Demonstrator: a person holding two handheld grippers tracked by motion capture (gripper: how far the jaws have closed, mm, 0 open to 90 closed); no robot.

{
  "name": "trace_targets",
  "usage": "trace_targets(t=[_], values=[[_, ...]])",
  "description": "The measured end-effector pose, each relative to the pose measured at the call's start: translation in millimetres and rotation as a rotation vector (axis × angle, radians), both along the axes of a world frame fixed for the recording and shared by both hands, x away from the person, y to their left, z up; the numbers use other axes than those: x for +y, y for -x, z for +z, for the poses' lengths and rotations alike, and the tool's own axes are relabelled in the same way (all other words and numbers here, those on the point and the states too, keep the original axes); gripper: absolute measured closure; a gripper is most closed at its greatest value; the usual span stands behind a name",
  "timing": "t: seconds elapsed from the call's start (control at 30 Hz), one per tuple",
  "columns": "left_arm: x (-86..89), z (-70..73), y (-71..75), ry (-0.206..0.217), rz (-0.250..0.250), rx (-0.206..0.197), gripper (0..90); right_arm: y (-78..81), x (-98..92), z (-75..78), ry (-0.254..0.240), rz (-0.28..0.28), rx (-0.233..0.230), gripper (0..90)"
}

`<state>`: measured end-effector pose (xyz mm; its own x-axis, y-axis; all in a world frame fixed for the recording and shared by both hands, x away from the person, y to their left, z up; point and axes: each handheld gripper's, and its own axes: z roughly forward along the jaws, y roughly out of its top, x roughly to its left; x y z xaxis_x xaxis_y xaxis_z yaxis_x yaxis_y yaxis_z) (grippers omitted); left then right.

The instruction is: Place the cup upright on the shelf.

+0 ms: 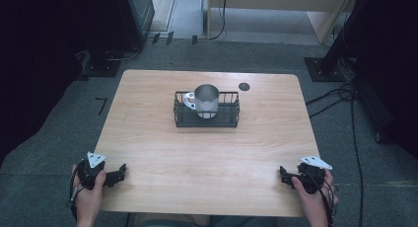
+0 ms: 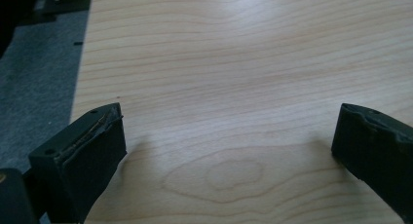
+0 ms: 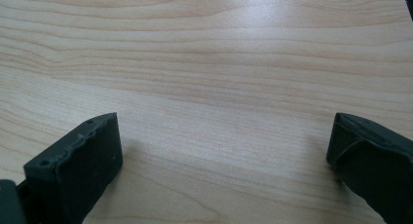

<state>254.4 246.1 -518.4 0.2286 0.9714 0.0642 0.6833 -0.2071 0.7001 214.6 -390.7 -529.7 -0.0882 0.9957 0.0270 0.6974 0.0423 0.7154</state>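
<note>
The lower part of the metal cup (image 1: 207, 99) is hidden behind the near wall of the wire basket (image 1: 207, 119). The white object (image 1: 189, 101) beside the cup is too small to identify. In the left gripper view, the left tongs (image 2: 229, 151) are cut off at the bottom and right edges; likewise the right tongs (image 3: 226, 156) in the right gripper view. Both forearms leave the high view at its bottom edge.

A lab: lone wooden table (image 1: 162, 153), grey carpet (image 1: 64, 123), trailing cables (image 1: 340, 96).
</note>
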Motion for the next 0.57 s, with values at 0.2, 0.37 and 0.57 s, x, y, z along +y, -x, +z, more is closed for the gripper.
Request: trace_targets(t=[0.2,0.37,0.57], values=[[2.3,-0.6,-2.5,0.042,-0.012,0.027,0.0,0.0,0.0,0.0,0.0,0.0,0.0,0.0],[2.3,-0.6,-2.5,0.042,-0.012,0.028,0.0,0.0,0.0,0.0,0.0,0.0,0.0,0.0],[-6.6,-0.6,-2.5,0.044,0.066,0.025,0.0,0.0,0.0,0.0,0.0,0.0,0.0,0.0]])
